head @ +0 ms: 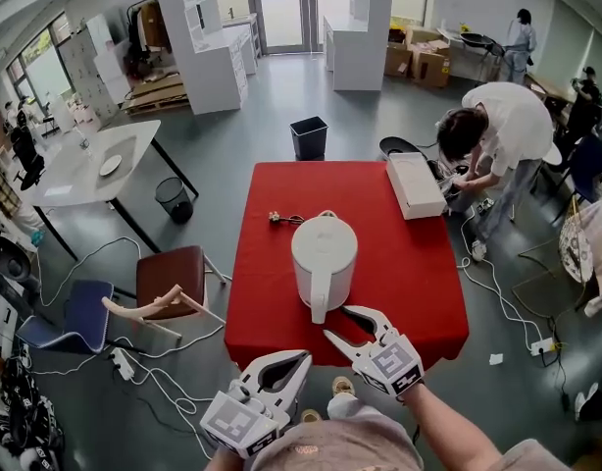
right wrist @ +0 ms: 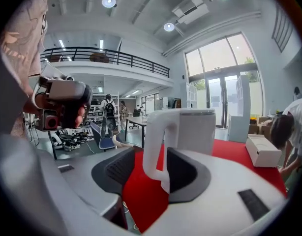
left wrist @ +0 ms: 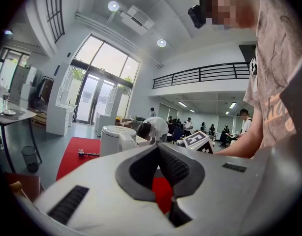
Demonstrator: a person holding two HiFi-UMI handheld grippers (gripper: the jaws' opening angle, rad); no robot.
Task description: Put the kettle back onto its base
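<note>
Right gripper view: the kettle handle (right wrist: 154, 146) stands upright between the right gripper's (right wrist: 151, 155) open fingers, not squeezed. The left gripper (head: 303, 359), fingers together, is farther off.

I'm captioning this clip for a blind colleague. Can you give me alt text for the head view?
A white kettle stands in the middle of a red table, its handle pointing toward the right gripper, whose open jaws are close to the handle's end. The left gripper hovers shut beyond the table's near edge; a white box lies at the far right.
</note>
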